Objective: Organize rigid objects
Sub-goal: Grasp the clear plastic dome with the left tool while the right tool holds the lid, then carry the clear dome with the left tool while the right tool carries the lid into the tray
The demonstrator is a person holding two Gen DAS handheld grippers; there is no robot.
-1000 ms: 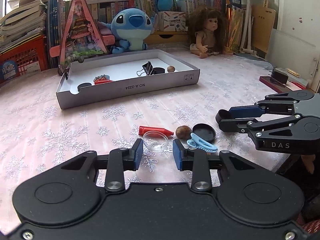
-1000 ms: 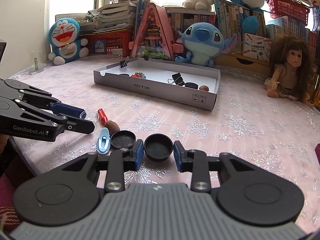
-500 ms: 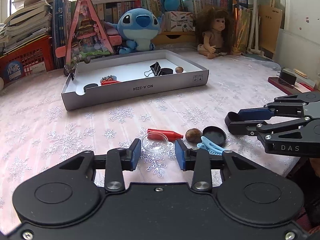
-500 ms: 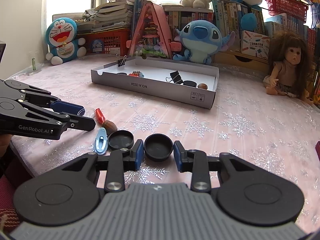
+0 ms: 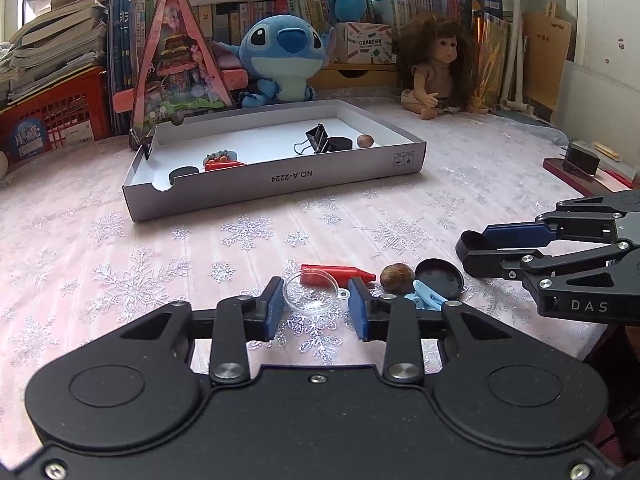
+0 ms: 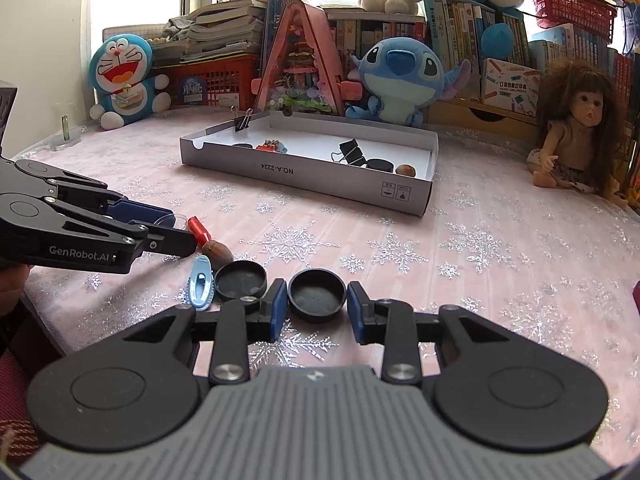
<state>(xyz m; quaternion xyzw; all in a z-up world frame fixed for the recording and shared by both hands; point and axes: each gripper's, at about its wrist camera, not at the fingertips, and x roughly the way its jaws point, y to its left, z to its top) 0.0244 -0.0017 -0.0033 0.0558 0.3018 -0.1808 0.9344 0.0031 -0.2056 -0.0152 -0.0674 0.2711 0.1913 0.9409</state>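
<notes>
My left gripper (image 5: 316,312) is shut on a small clear plastic dish (image 5: 314,293), held between the blue pads just above the tablecloth. My right gripper (image 6: 317,307) is shut on a black round cap (image 6: 317,295). Beside them on the cloth lie a red crayon-like piece (image 5: 338,273), a brown nut (image 5: 396,277), a light blue clip (image 6: 200,282) and a second black cap (image 6: 240,280). The grey cardboard tray (image 5: 280,178) stands farther back and holds a binder clip, a black cap, a nut and red pieces.
Plush toys (image 6: 400,80), a pink triangular toy house (image 5: 176,68), a doll (image 6: 576,128), books and red baskets line the back of the table. A dark red block with a black item (image 5: 580,168) sits at the right edge.
My left gripper has risen slightly with the clear dish between its pads. My right gripper has stayed on the black cap and shifted little.
</notes>
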